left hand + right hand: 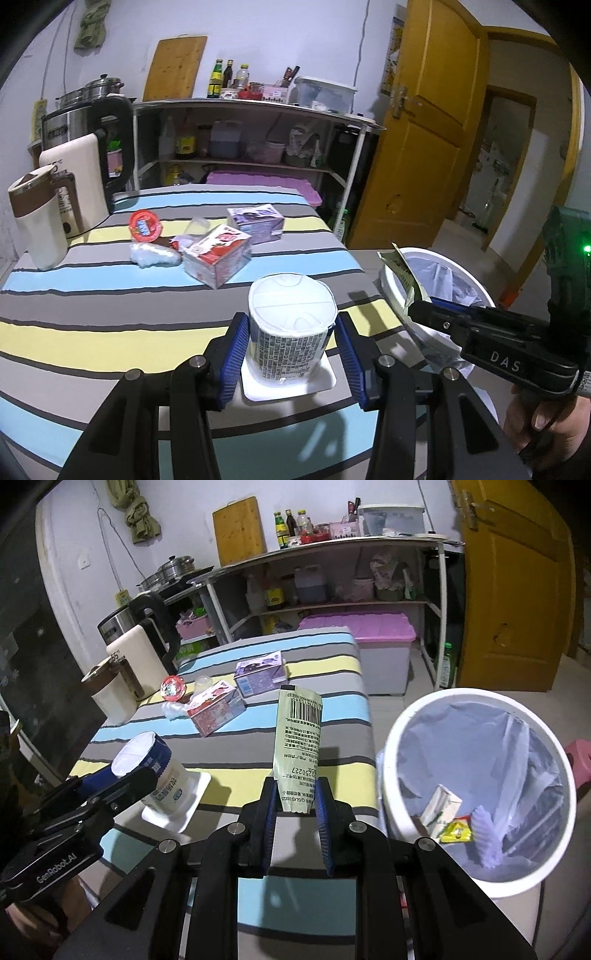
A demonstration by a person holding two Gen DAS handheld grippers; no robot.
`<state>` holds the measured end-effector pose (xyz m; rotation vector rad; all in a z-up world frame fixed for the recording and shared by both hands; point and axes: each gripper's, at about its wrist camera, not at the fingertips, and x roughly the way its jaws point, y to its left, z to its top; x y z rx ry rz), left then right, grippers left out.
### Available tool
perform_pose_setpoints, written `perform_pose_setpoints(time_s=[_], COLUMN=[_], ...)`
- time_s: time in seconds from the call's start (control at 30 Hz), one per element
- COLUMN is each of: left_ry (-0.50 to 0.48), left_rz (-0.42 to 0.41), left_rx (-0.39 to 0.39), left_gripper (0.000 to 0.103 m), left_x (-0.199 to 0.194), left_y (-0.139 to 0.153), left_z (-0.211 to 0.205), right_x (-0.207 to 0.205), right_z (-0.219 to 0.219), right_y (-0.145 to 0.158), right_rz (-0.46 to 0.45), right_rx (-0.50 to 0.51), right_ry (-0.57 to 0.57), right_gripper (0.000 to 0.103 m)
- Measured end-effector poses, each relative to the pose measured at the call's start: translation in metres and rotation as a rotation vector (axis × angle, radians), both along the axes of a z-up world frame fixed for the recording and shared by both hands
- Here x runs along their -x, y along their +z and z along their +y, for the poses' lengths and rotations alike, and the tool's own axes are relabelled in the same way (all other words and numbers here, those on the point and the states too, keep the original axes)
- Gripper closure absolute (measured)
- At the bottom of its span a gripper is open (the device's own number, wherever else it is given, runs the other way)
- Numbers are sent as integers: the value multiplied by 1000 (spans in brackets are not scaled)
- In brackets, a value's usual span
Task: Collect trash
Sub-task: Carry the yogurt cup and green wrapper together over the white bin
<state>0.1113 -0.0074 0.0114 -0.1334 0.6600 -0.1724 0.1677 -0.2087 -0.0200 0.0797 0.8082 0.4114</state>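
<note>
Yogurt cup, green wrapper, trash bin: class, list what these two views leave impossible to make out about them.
- Yogurt cup: whether the left gripper pads press it; left wrist view shows them close beside its walls, contact unclear.
- Green wrapper: its front; right wrist view shows only the printed back, lower end hidden between the right gripper pads.
- Trash bin: its base, cut off behind the gripper body; the liner hides items deeper inside.

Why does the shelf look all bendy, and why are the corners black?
Left wrist view: the fisheye lens bows the shelf and blacks out the corners. Right wrist view: same bending on the door, and the wrapper casts a soft shadow on the striped cloth.
</note>
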Motion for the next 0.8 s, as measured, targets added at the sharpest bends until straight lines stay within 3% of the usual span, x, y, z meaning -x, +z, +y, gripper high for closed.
perform_pose_setpoints(time_s=[0.8], left_ry=[-171], left_rz=[-13], left_rx=[-12], left_gripper=[55], left_x=[-35], left_y=[6], left_z=[-81], right_x=[3], right_z=[-76], right_y=[5], right_rz=[-8], right_rx=[-8], right_ry=[-154], right_gripper=[82])
